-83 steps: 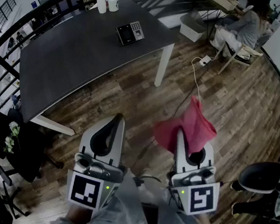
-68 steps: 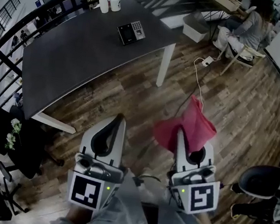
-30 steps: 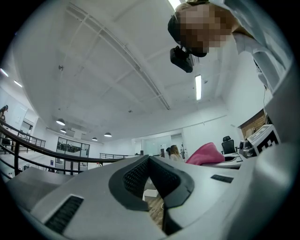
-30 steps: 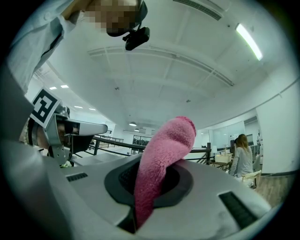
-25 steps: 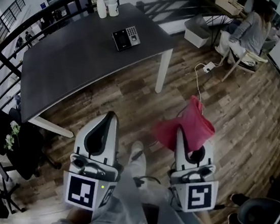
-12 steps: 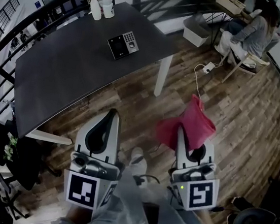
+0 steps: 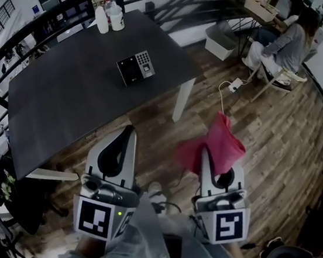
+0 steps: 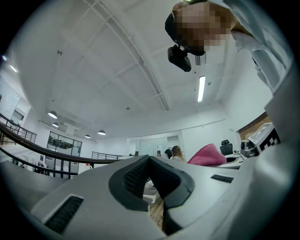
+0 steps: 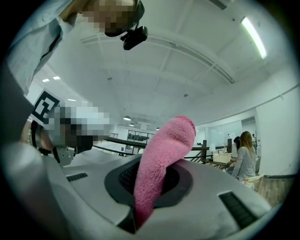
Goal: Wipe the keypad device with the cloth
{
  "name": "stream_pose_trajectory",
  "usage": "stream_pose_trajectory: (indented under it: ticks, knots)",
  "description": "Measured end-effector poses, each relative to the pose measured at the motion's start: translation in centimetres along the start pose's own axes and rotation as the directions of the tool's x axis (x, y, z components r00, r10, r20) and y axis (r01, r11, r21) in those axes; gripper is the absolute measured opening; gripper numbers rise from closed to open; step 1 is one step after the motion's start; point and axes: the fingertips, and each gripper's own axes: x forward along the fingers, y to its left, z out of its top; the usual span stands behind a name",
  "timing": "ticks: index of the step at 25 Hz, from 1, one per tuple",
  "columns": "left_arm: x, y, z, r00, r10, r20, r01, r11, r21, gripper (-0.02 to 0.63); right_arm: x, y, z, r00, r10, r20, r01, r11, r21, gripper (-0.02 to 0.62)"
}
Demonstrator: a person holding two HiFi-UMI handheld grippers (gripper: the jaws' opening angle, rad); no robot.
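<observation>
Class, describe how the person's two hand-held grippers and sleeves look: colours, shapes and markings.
The left hand-held gripper and the right hand-held gripper match: white shells tapering to a narrow tip, round a dark oval opening with textured lining. Each carries a rear cube with black-and-white square markers and a small green light beside it. The sleeves are pale grey.

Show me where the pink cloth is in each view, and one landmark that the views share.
Head view: pink cloth right of centre, at the tip of the right gripper.
Left gripper view: low at the right, a pink hump.
Right gripper view: centre, clamped between the jaws.
Shared landmark: the long-haired person.
</observation>
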Motion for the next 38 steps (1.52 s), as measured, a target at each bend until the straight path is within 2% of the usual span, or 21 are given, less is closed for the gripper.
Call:
stream_pose_trajectory:
  ticks: [11,18,23,38]
  knots:
    - [4.9,3.0,-1.7,1.0,-0.025,0.012,0.025,1.0,0.008,0.008,5.4,-1.7,-1.2,0.999,-0.033,-0.003,0.033,0.999,0.008,0.028]
    - [5.3,4.3,-2.5,1.0,-0.023,-0.011,0.023,1.0,-0.002,0.008,6.6,-2.5,-1.7,0.998,-0.064,-0.026,0.064,0.998,0.0,0.028]
    - [4.9,5.4,-2.1,1.0,-0.001,0.005,0.001,1.0,-0.015,0.008,6.9,-3.0,-1.1,0.997,-0.078,-0.026,0.078,0.997,-0.017,0.028]
    - [4.1,7.9,-1.9,0.996,0.088,0.011,-0.088,0.996,0.027,0.008,9.6,-2.3,-1.7,1.0,-0.011,-0.019,0.011,1.0,-0.017,0.028]
